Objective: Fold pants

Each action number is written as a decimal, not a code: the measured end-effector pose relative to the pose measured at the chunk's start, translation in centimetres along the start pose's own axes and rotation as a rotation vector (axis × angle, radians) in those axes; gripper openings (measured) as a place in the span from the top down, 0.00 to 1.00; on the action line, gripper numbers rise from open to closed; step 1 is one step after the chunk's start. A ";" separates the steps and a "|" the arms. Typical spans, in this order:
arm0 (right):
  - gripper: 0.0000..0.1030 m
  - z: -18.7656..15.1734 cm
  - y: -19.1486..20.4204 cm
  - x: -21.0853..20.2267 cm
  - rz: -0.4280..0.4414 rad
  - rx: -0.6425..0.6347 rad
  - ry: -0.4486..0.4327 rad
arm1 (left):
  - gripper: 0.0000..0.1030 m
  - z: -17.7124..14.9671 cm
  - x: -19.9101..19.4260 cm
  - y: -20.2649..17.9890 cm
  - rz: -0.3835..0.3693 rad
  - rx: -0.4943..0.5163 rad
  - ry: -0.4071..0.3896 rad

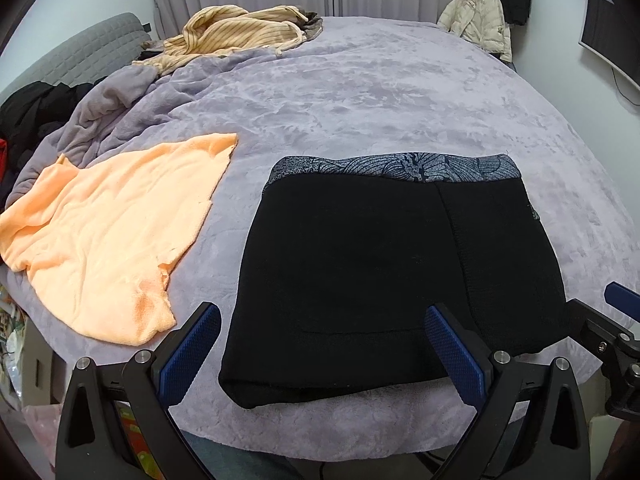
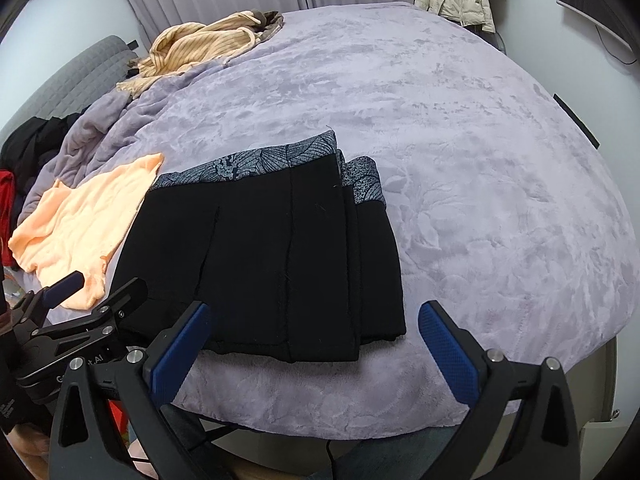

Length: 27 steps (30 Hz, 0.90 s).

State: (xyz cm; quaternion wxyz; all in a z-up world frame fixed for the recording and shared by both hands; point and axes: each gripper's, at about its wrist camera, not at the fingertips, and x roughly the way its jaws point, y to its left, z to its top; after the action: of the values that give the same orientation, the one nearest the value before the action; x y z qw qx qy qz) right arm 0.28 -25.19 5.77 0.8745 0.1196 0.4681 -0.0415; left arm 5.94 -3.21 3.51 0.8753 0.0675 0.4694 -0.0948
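Note:
The black pants (image 1: 360, 264) lie folded into a compact stack near the front edge of the bed, their grey leaf-patterned waistband (image 1: 400, 168) at the far side. In the right wrist view the same pants (image 2: 264, 256) show layered folds on their right side. My left gripper (image 1: 320, 316) hovers open above the near edge of the stack, nothing between its blue pads. Over the pants' right front corner my right gripper (image 2: 314, 316) stands wide open and holds nothing. The right gripper's fingers (image 1: 616, 316) also show at the right edge of the left wrist view.
A peach towel (image 1: 104, 240) lies left of the pants. A striped tan garment (image 1: 232, 32) and dark clothes (image 1: 36, 108) sit at the far left of the lilac blanket (image 1: 400, 92). A cream jacket (image 1: 480, 16) hangs at the back right.

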 end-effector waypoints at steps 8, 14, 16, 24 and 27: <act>0.00 -0.1 0.1 0.2 0.000 -0.008 0.007 | 0.01 -0.1 -0.1 -0.3 0.007 0.016 0.002; 0.00 -0.2 0.0 0.5 -0.002 -0.005 0.021 | 0.01 -0.1 -0.1 -0.5 0.011 0.018 0.001; 0.00 -0.2 0.0 0.5 -0.004 -0.007 0.023 | 0.01 -0.1 -0.1 -0.5 0.013 0.017 0.002; 0.00 -0.3 0.1 0.5 -0.005 -0.007 0.024 | 0.01 -0.1 -0.1 -0.6 0.012 0.018 0.000; 0.00 -0.4 0.2 0.6 -0.003 -0.009 0.026 | 0.01 -0.1 -0.1 -0.6 0.013 0.017 0.001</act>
State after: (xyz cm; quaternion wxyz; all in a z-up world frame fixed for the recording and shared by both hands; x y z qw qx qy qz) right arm 0.34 -24.89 5.14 0.8689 0.1154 0.4797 -0.0393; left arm 5.63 -3.75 3.55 0.8750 0.0781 0.4685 -0.0933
